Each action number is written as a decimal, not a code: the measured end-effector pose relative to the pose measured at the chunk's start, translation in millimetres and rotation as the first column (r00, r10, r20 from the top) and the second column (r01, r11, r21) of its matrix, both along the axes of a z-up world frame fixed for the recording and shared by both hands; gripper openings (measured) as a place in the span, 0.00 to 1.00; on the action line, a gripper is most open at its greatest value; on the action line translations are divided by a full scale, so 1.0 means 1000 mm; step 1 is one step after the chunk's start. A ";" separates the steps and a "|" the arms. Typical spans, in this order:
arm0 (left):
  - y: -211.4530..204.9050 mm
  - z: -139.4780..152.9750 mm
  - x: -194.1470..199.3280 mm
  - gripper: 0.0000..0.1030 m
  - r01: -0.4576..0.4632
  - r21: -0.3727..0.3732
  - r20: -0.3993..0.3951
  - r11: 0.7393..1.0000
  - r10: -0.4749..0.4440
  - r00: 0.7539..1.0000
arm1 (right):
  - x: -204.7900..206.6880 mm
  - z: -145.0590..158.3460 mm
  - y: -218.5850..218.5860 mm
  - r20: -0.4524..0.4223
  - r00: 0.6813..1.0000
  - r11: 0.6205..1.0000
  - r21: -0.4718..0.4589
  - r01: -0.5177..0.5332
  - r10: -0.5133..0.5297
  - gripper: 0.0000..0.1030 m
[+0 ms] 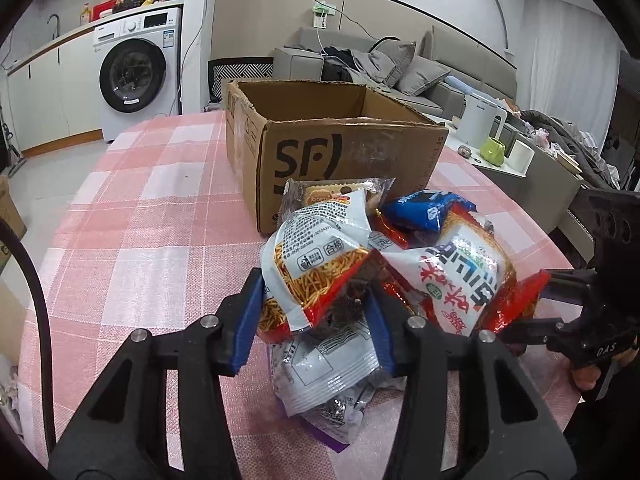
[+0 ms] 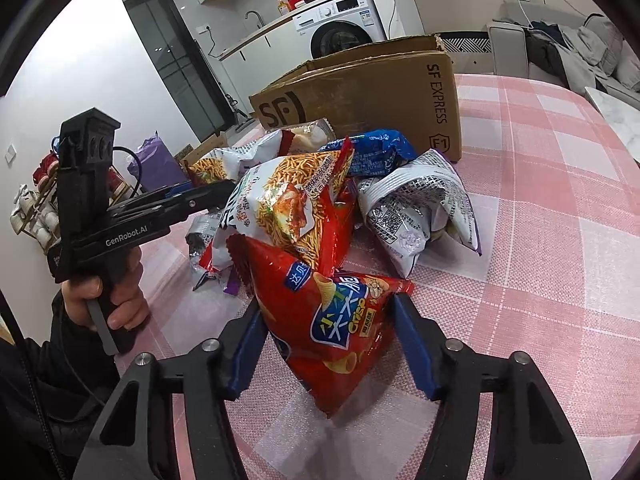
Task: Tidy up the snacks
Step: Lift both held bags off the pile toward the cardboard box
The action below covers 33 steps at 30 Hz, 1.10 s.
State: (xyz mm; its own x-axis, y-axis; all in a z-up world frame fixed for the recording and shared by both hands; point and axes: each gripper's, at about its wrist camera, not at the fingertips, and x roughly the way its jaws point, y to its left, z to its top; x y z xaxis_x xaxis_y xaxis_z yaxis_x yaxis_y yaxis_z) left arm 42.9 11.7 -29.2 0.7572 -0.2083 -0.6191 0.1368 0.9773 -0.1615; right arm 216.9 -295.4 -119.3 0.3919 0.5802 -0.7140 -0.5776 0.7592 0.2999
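Note:
A heap of snack bags lies on the pink checked tablecloth [image 1: 132, 216] in front of an open SF cardboard box [image 1: 328, 144], which also shows in the right wrist view [image 2: 380, 92]. My left gripper [image 1: 316, 304] has its blue pads on both sides of a white noodle-snack bag [image 1: 316, 256] and pinches its lower end. My right gripper [image 2: 328, 320] has its pads against both sides of a red crisp bag [image 2: 332, 320] at the near edge of the heap. The left gripper also shows in the right wrist view [image 2: 188, 200], reaching into the heap from the left.
A blue bag [image 1: 428, 208], a red-and-white bag [image 1: 460, 276] and a silver bag [image 2: 416, 208] lie in the heap. A side table with a white kettle [image 1: 480, 120] stands to the right of the table. A washing machine [image 1: 136, 72] and a sofa [image 1: 400, 68] stand behind.

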 end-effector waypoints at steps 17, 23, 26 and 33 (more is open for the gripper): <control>-0.010 0.015 -0.043 0.43 0.031 0.014 0.085 0.999 -0.032 0.996 | -0.011 0.015 -0.002 0.076 0.996 0.998 0.040 -0.040 0.036 0.35; -0.014 0.021 -0.053 0.43 0.042 0.017 0.106 0.999 -0.043 0.993 | -0.017 0.017 -0.002 0.104 0.994 0.999 0.010 -0.034 0.032 0.34; -0.016 0.023 -0.054 0.43 0.043 0.016 0.105 0.999 -0.045 0.993 | -0.015 0.012 0.003 0.114 0.993 0.999 -0.040 -0.020 0.024 0.47; -0.019 0.026 -0.057 0.43 0.042 0.018 0.109 0.999 -0.043 0.993 | 0.001 -0.004 0.013 0.043 0.999 0.994 -0.112 0.012 -0.007 0.76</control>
State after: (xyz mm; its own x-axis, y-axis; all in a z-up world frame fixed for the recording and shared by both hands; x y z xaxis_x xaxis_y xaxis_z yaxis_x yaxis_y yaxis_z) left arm -14.3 -7.2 -3.3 0.8111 -0.2327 -0.5367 0.1941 0.9726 -0.1282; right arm 218.0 -282.8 -122.8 0.4284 0.4935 -0.7570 -0.5808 0.7921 0.1877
